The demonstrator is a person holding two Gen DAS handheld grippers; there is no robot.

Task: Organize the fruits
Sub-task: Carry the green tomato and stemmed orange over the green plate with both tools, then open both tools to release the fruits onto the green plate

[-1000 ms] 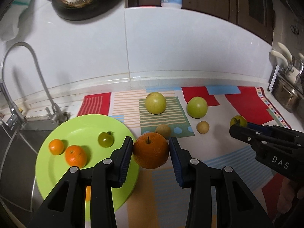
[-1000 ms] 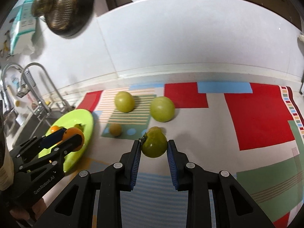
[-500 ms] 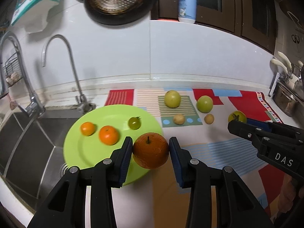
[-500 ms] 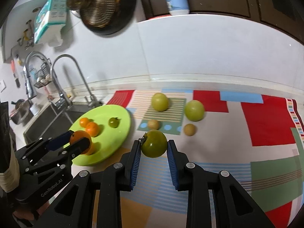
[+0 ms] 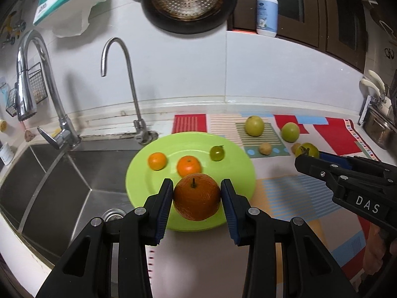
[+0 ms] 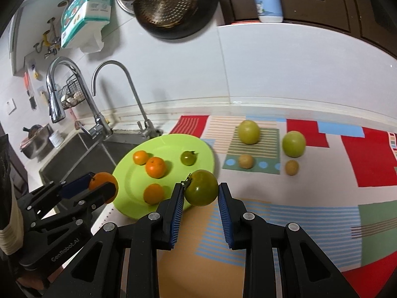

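Tongs have both moved toward the green plate [image 5: 148, 173]: left tongs [image 5: 196, 196] clamp an orange [image 5: 196, 200] above it, right tongs [image 6: 201, 193] clamp a green tomato [image 6: 201, 187] beside its rim.

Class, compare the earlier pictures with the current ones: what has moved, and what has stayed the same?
Both hand-held grippers carried their fruit leftward from over the mat toward the green plate: the left with the orange, the right with the green tomato. Both grips stayed shut; the other fruit stayed put.

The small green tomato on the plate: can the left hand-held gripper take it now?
Probably not: the left hand-held gripper is already shut on a large orange, though nothing blocks the small green tomato.
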